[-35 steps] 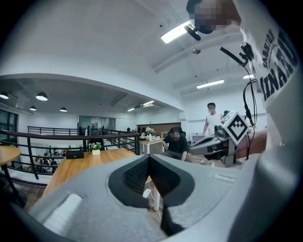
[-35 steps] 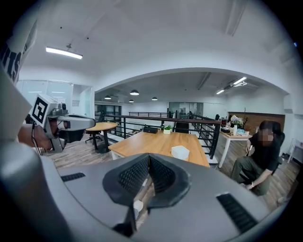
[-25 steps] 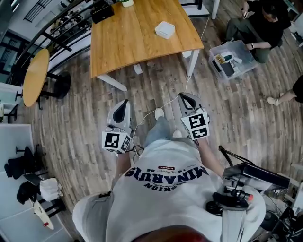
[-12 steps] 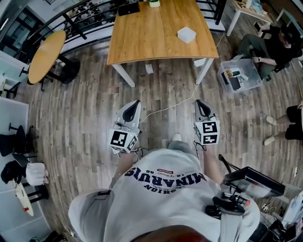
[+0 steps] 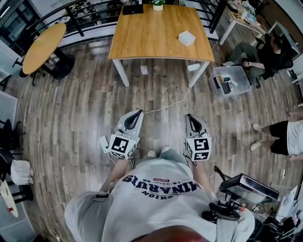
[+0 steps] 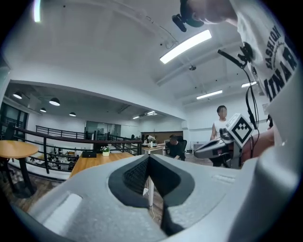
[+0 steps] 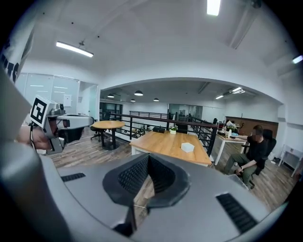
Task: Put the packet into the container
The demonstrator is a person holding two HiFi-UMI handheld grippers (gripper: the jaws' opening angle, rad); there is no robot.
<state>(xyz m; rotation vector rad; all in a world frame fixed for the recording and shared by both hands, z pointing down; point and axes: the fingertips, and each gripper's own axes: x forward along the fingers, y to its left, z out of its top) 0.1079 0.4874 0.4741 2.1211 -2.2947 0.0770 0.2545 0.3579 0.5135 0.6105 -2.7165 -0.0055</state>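
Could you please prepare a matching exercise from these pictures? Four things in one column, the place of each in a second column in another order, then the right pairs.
1. white box
2. potted plant
3. clear plastic bin
4. round table

A. on the floor beside the seated person
B. at the far edge of the rectangular table
C. left of the rectangular table
D. on the rectangular table, towards its right side

Pairs: 1-D, 2-B, 3-A, 4-C.
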